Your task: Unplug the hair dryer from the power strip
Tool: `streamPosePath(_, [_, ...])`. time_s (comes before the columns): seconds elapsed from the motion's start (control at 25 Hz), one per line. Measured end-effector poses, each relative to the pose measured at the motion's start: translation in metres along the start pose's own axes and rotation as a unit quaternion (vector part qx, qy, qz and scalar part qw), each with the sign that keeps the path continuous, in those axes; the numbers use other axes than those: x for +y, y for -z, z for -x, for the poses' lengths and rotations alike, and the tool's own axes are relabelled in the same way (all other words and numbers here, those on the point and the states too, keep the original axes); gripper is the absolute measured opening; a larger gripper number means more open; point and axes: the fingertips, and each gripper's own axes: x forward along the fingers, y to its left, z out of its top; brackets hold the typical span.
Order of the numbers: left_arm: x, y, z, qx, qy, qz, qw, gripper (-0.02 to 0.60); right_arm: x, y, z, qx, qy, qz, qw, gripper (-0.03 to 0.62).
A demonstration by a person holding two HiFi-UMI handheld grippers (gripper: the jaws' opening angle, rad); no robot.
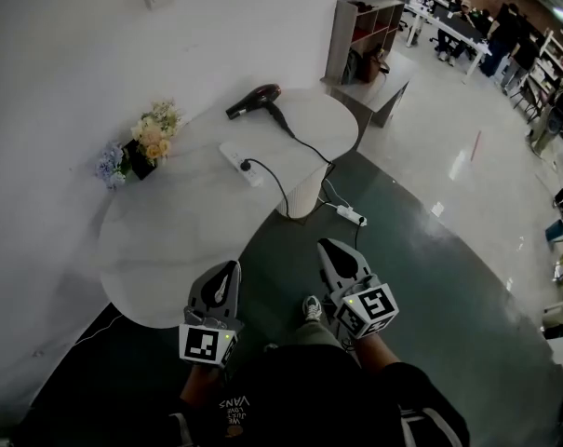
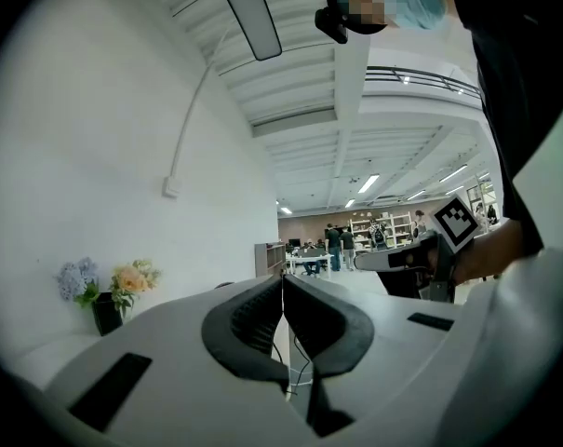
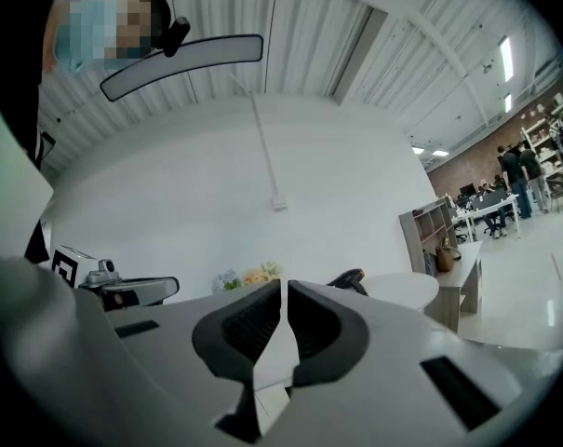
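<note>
Left tongs (image 1: pixel 233 268) and right tongs (image 1: pixel 326 246) closed, empty; distant plug (image 1: pixel 247 166) seemingly in power strip (image 1: pixel 233 155).

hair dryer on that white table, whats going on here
A person stands short of the rounded white table, holding the left gripper and the right gripper level, both with jaws together and nothing in them. The black and dark red hair dryer lies at the table's far end, and a black plug sits in the white power strip. Neither gripper has reached them yet.
</note>
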Motion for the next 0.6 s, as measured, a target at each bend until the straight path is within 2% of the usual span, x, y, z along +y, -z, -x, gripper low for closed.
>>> streamPosePath(0.32, [0.003,0.005,-0.071,0.006,-0.036,0.002,0.9993,0.020,-0.063,-0.011,-0.039,0.016,-0.033,0.001,0.999,0.046])
streamPosePath(0.6, [-0.002,0.011,-0.122,0.016,-0.081,0.008,0.9966,0.020,-0.109,-0.019,-0.070,0.031,-0.083,-0.005,0.996,0.046])
